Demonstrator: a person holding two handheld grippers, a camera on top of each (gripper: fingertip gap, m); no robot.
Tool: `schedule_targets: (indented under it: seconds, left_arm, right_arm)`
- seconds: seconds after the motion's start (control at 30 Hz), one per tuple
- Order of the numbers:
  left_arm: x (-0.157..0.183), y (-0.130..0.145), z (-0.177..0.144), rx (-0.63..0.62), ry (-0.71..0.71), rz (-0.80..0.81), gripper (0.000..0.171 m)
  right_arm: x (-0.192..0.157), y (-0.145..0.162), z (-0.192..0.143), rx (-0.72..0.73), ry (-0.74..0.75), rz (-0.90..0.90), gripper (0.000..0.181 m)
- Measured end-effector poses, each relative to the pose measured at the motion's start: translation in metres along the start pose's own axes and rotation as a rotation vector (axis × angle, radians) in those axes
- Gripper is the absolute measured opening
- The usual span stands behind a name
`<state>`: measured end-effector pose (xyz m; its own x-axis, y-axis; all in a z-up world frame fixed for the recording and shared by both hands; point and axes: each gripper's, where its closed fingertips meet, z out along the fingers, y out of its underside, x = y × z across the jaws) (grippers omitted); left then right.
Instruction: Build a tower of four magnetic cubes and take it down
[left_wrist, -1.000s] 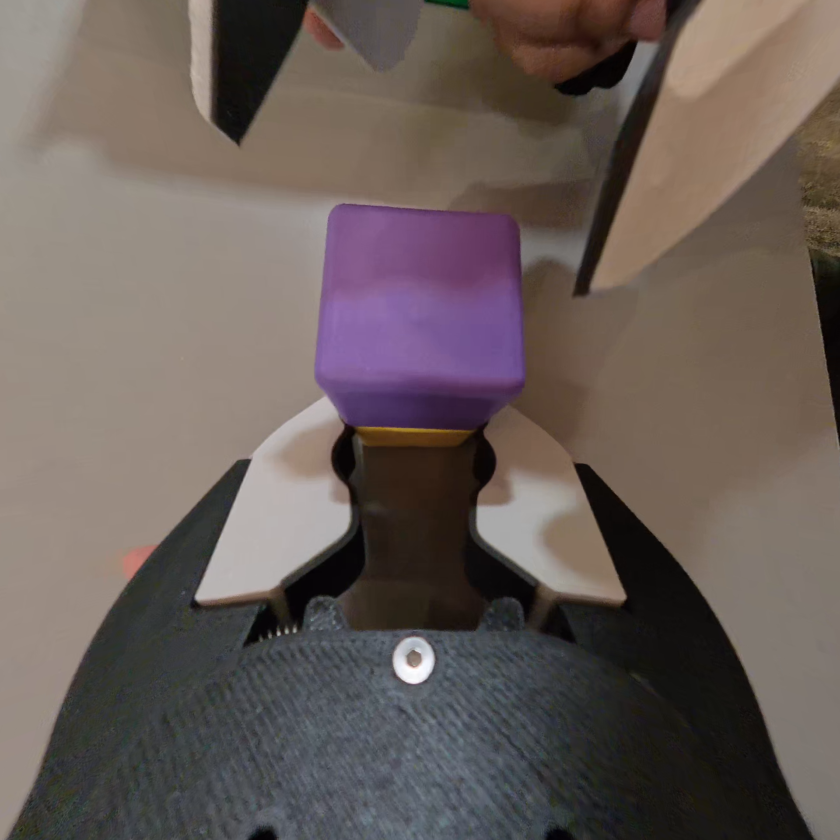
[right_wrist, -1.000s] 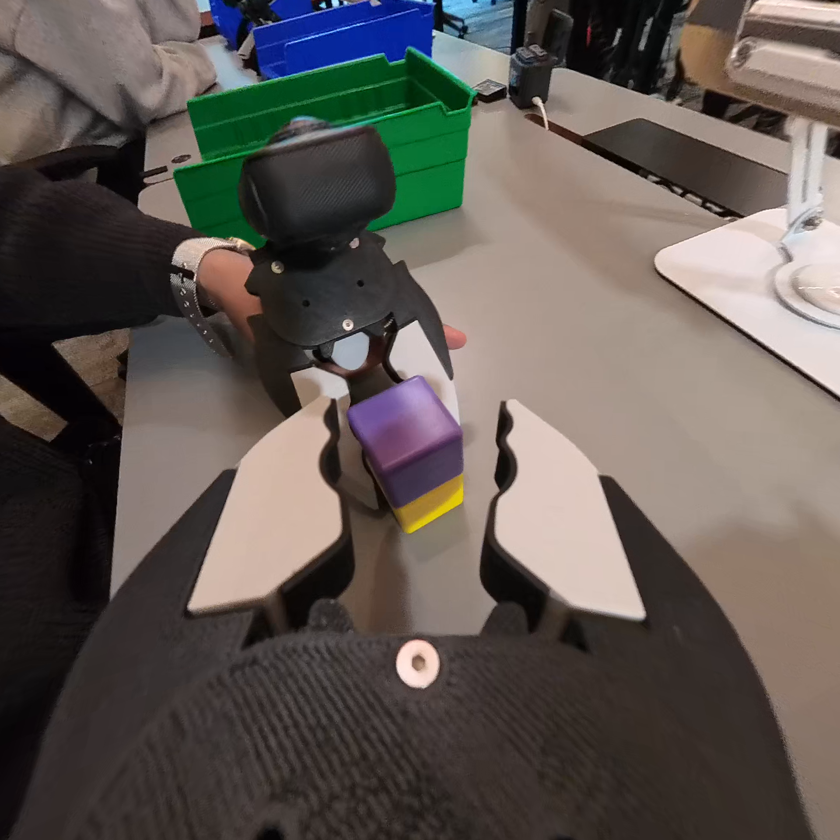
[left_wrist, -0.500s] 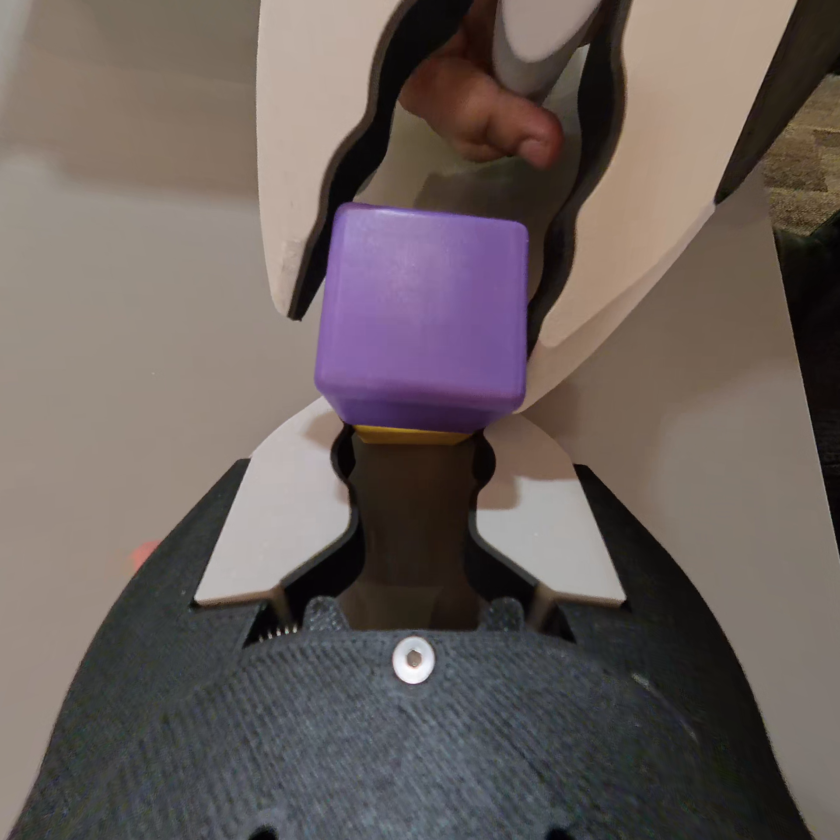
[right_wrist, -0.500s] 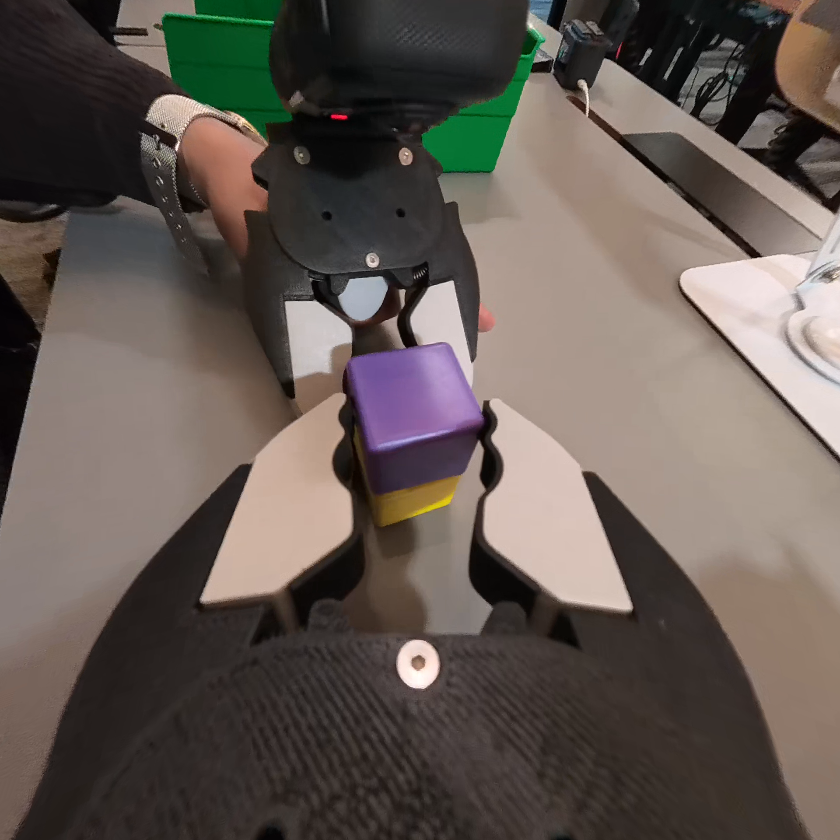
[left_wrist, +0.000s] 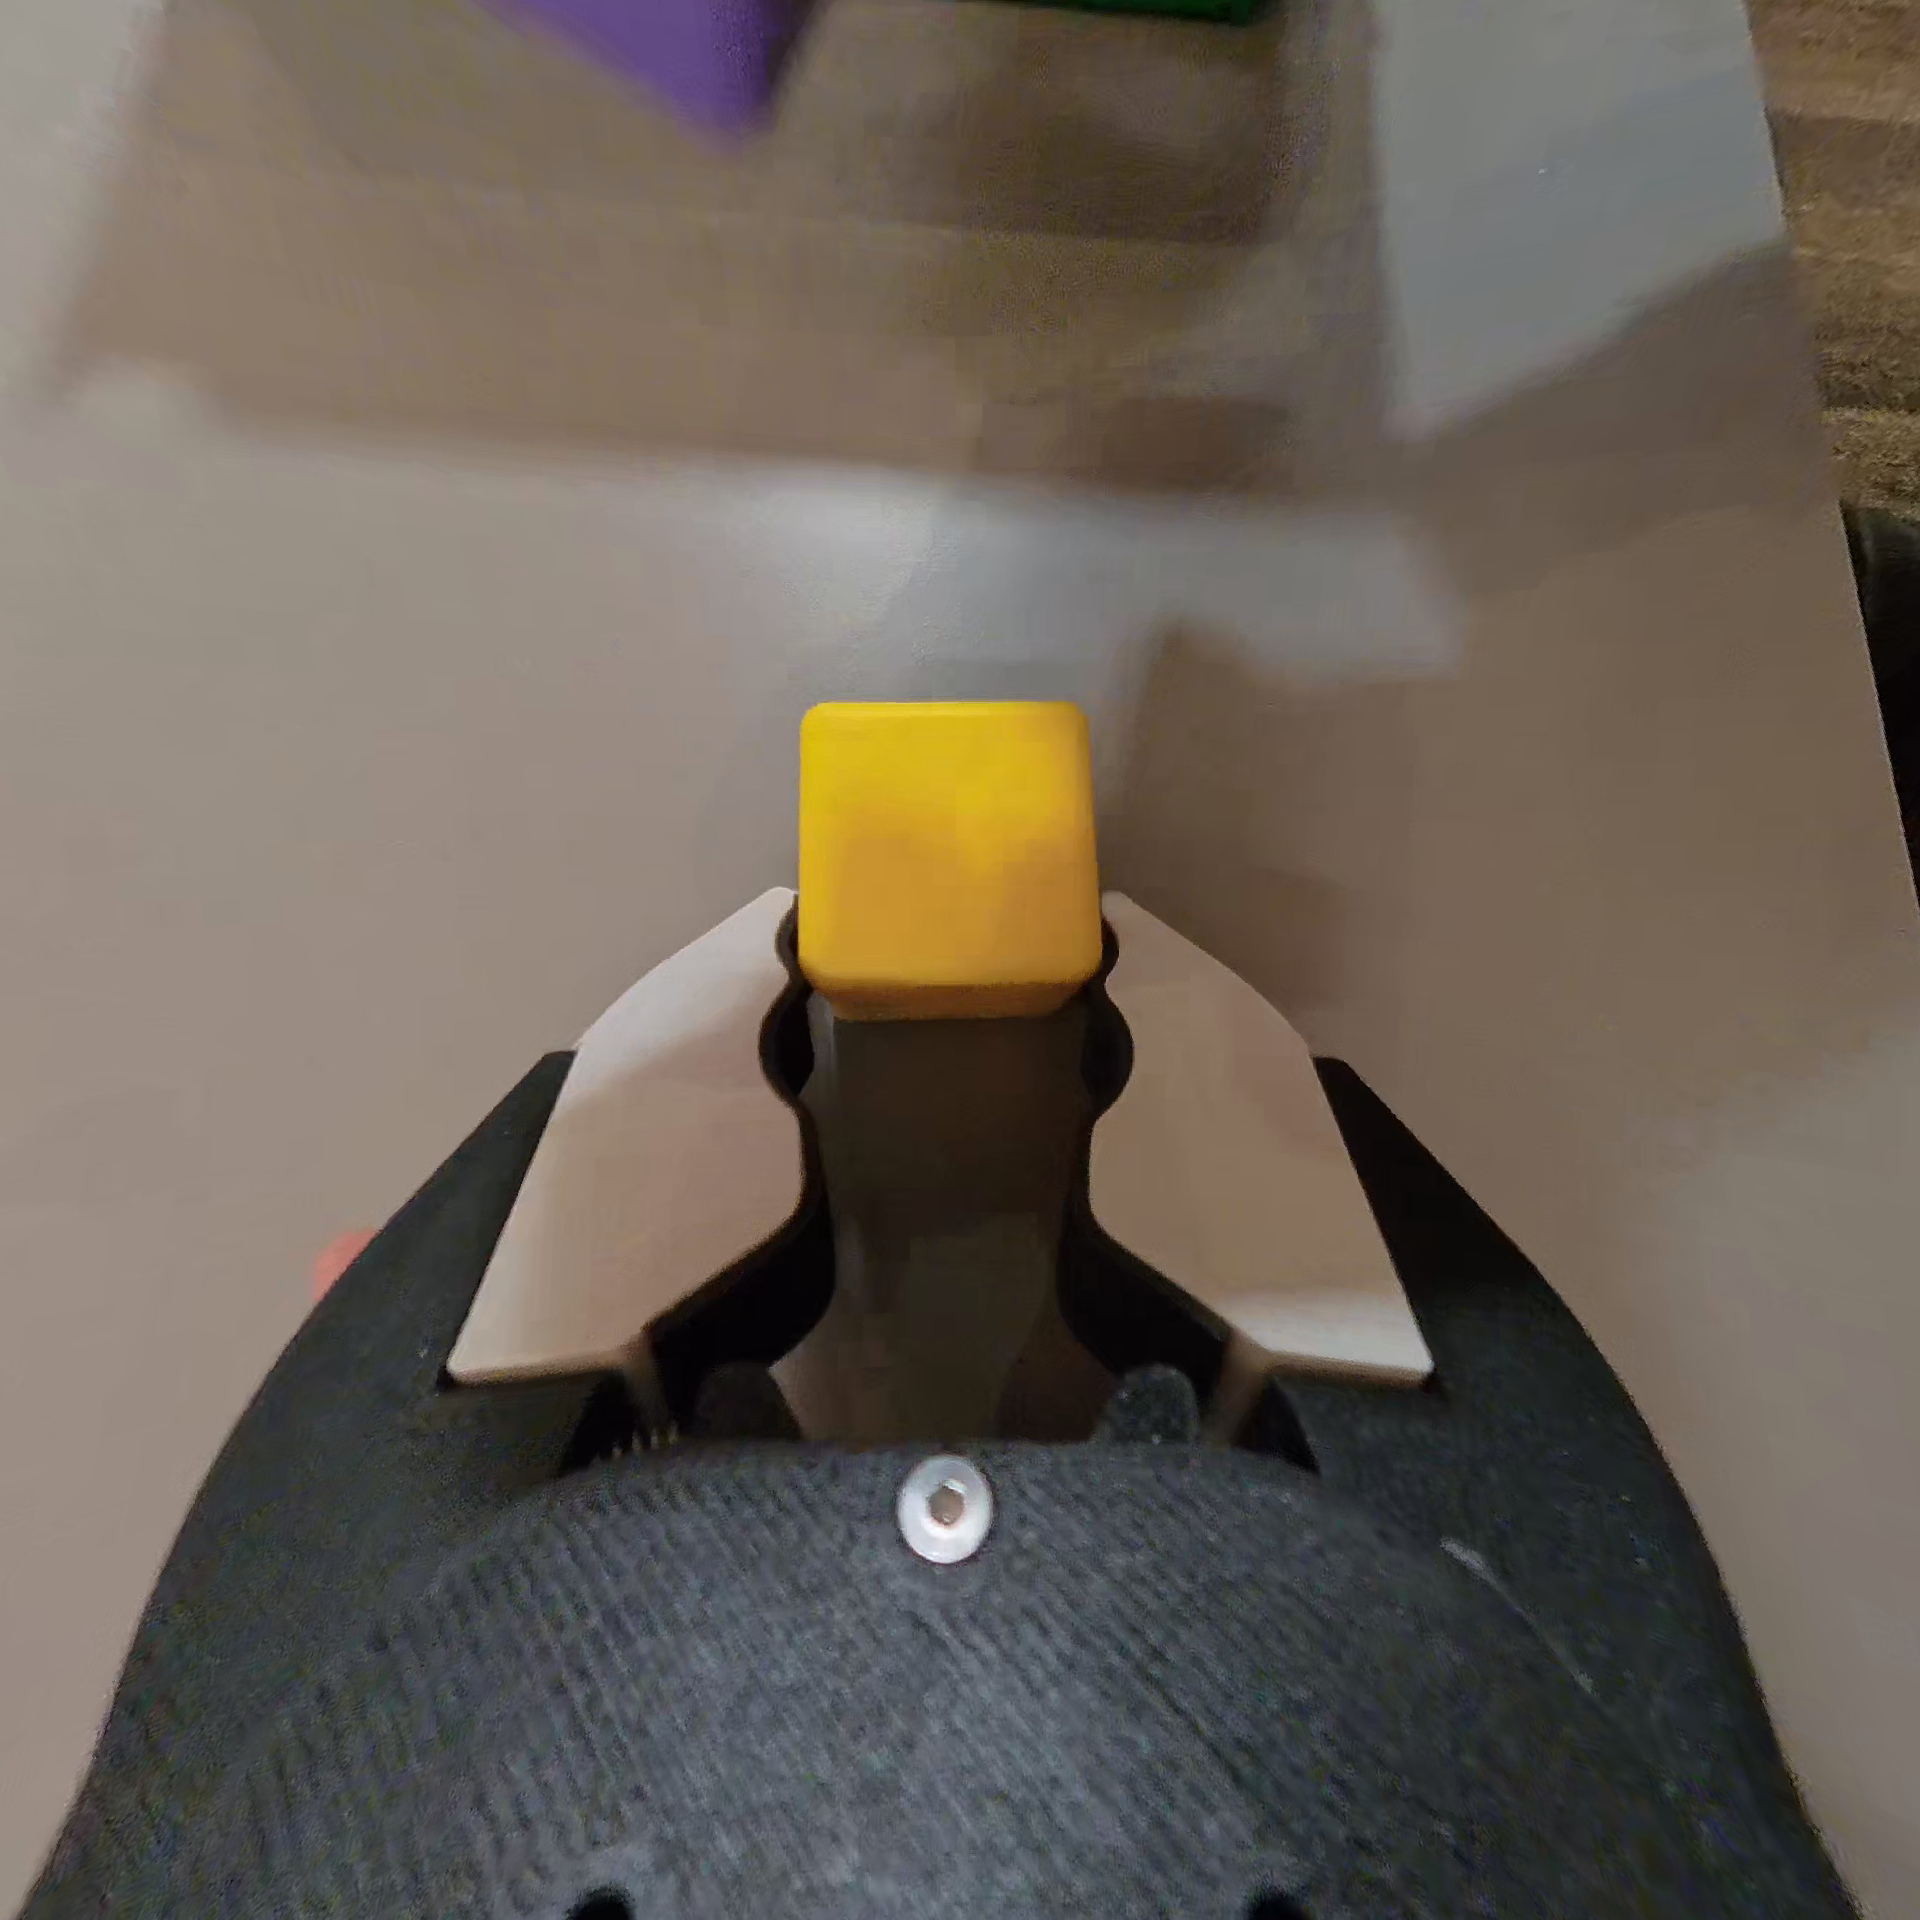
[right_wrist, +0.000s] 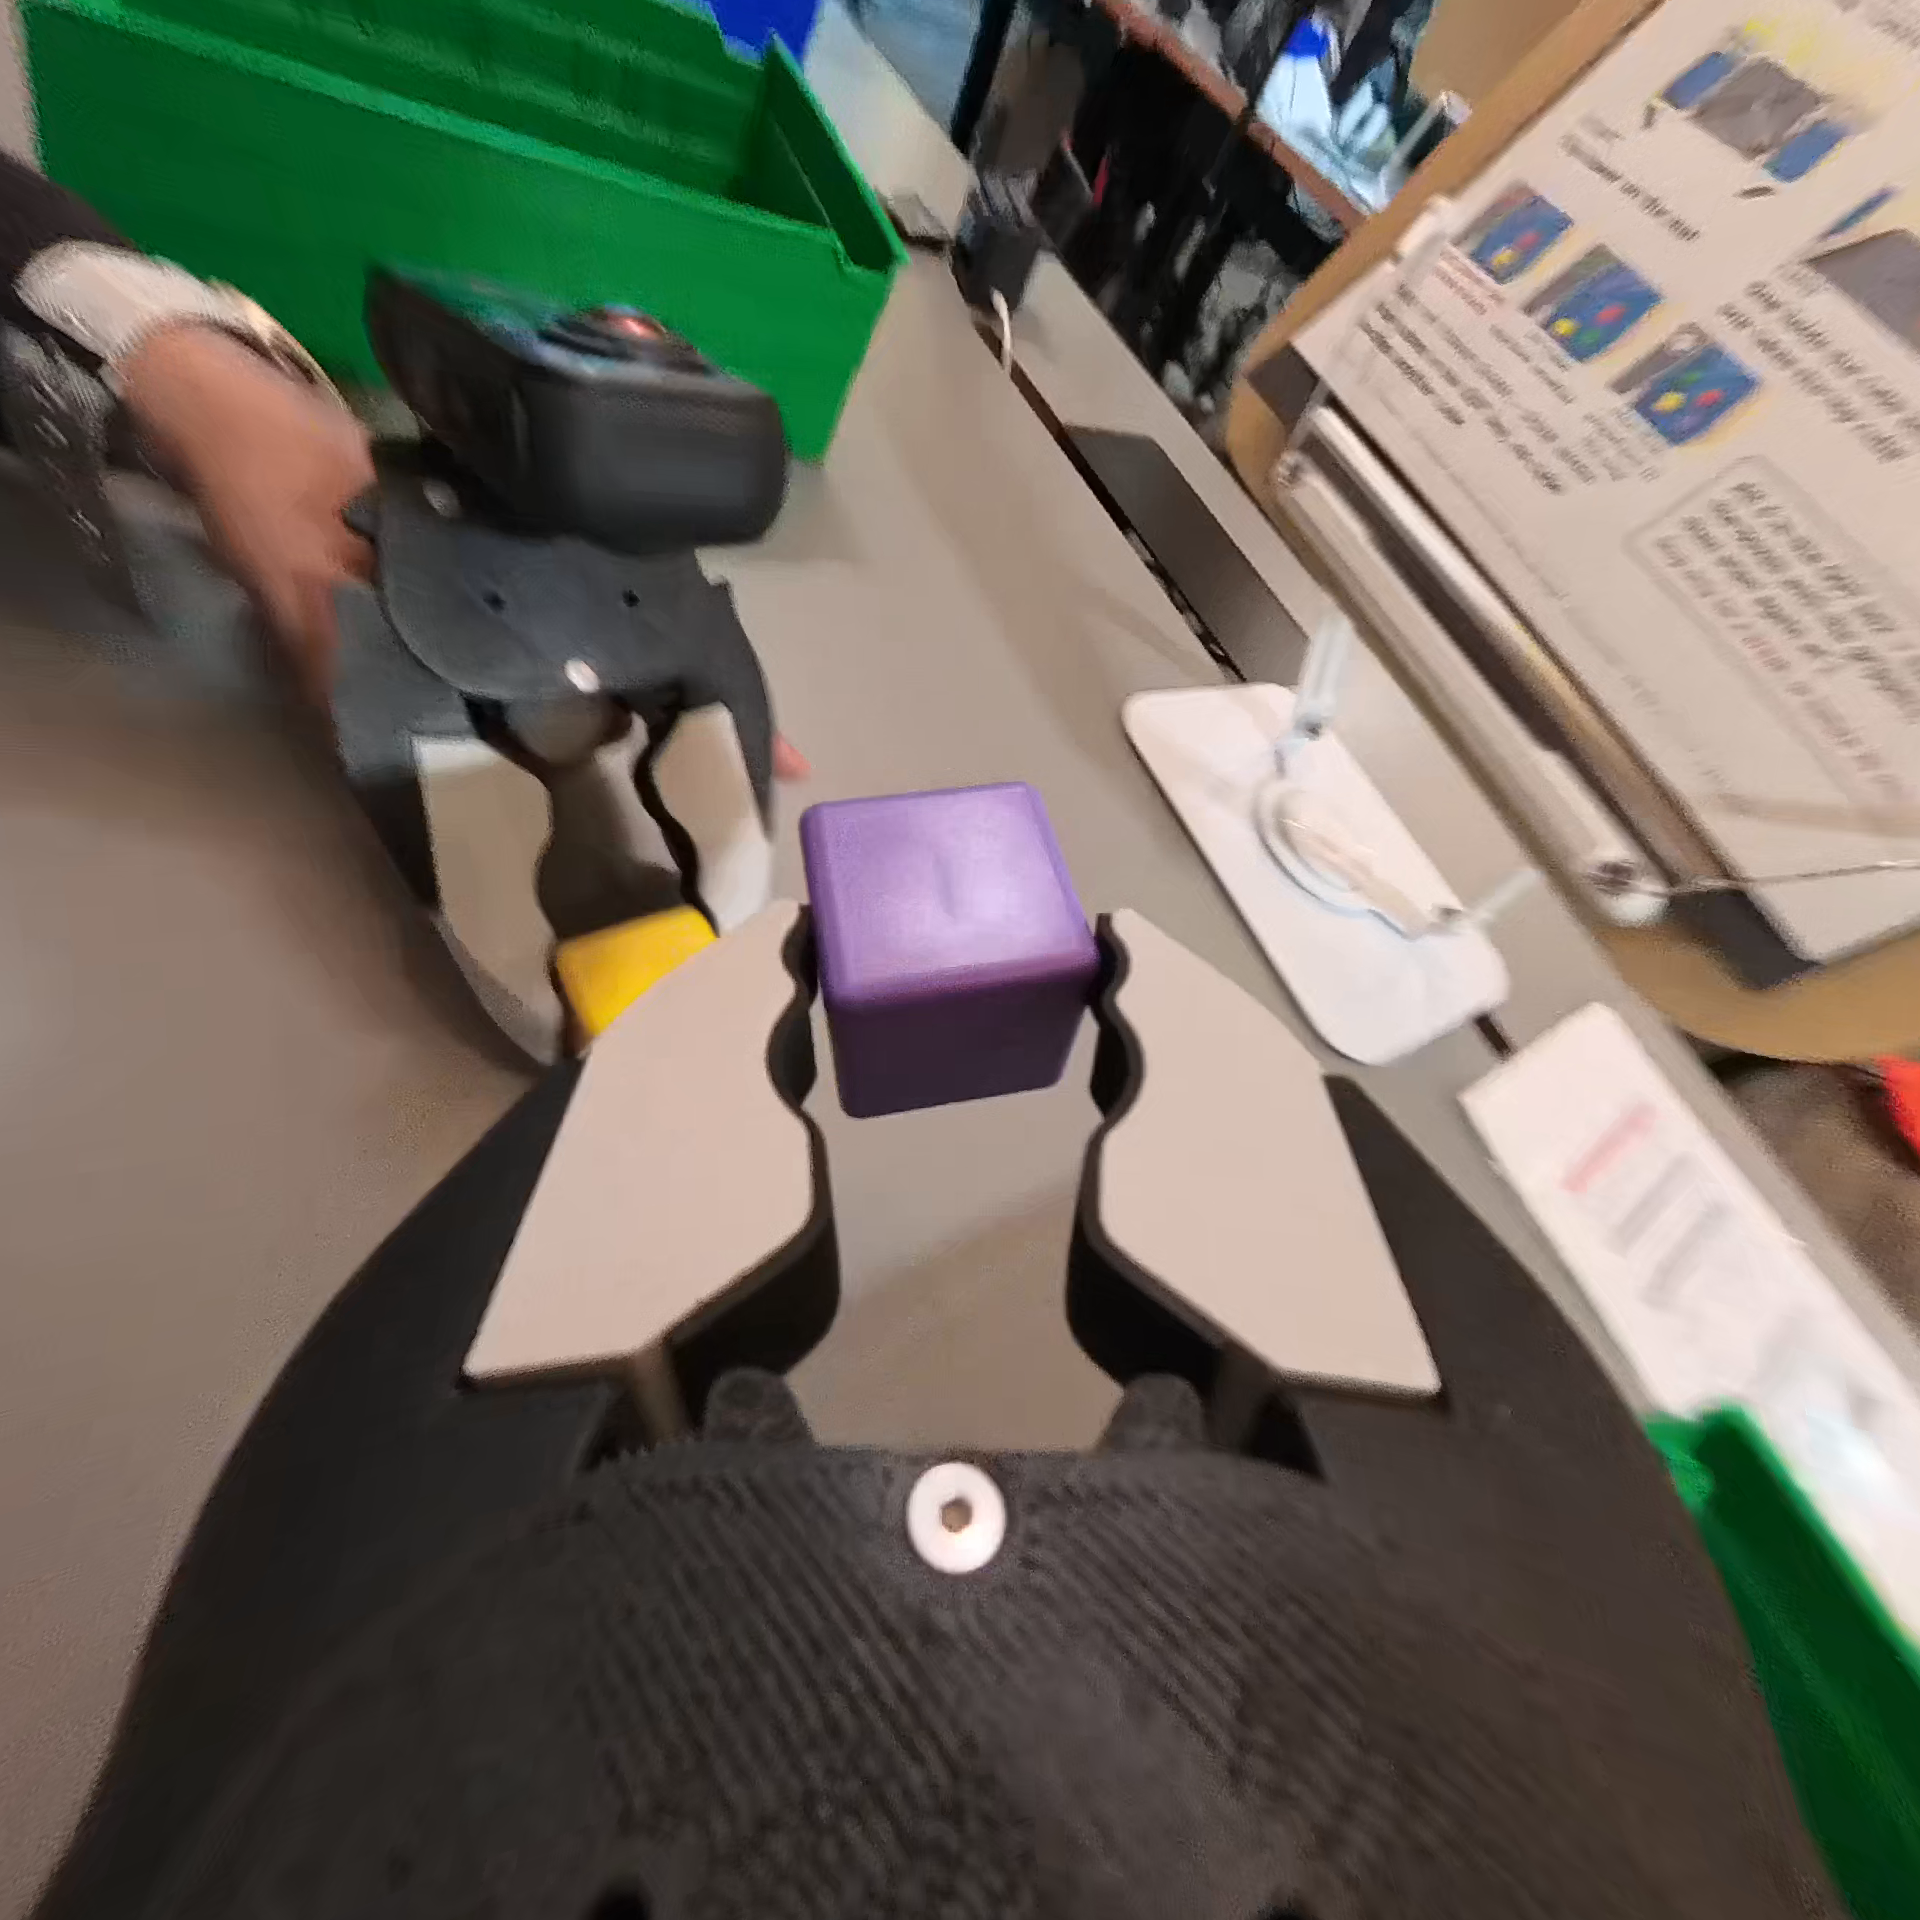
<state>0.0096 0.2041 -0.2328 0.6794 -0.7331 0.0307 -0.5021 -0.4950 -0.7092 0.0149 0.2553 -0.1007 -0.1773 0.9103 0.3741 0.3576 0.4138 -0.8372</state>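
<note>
Left gripper (left_wrist: 945, 914), black textured body with pale flat fingers: clamped on a yellow cube (left_wrist: 945, 862), matte, round-edged, resting on the grey table (left_wrist: 312, 727). Right gripper (right_wrist: 951, 935), same build: pinching a purple cube (right_wrist: 940, 935), smooth, soft-cornered, lifted clear of the tabletop. Only in the right wrist view: a green bin (right_wrist: 447, 177) behind, a white pad (right_wrist: 1320, 873), printed sheets (right_wrist: 1662, 416) at right, a hand (right_wrist: 260, 488) on the other tool. In the left wrist view, just a blurred purple corner at top.
</note>
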Motion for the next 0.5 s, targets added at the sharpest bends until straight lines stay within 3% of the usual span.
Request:
schedule_targets:
  seconds: [0.1,0.23,0.37,0.5]
  left_arm:
    - [-0.002,0.000,0.000,-0.001,-0.008,-0.009,0.049]
    - [-0.002,0.001,0.001,-0.008,-0.007,-0.014,0.050]
    - [-0.002,0.004,0.003,-0.036,-0.012,-0.014,0.049]
    - [-0.002,0.004,0.003,-0.036,-0.010,-0.016,0.049]
  right_arm:
    - [0.036,0.003,-0.039,-0.101,0.077,-0.045,0.052]
    - [0.075,0.017,-0.089,-0.120,0.142,0.063,0.052]
    - [0.108,0.078,-0.118,-0.293,0.249,0.132,0.052]
    - [0.115,0.133,-0.125,-0.430,0.258,0.235,0.052]
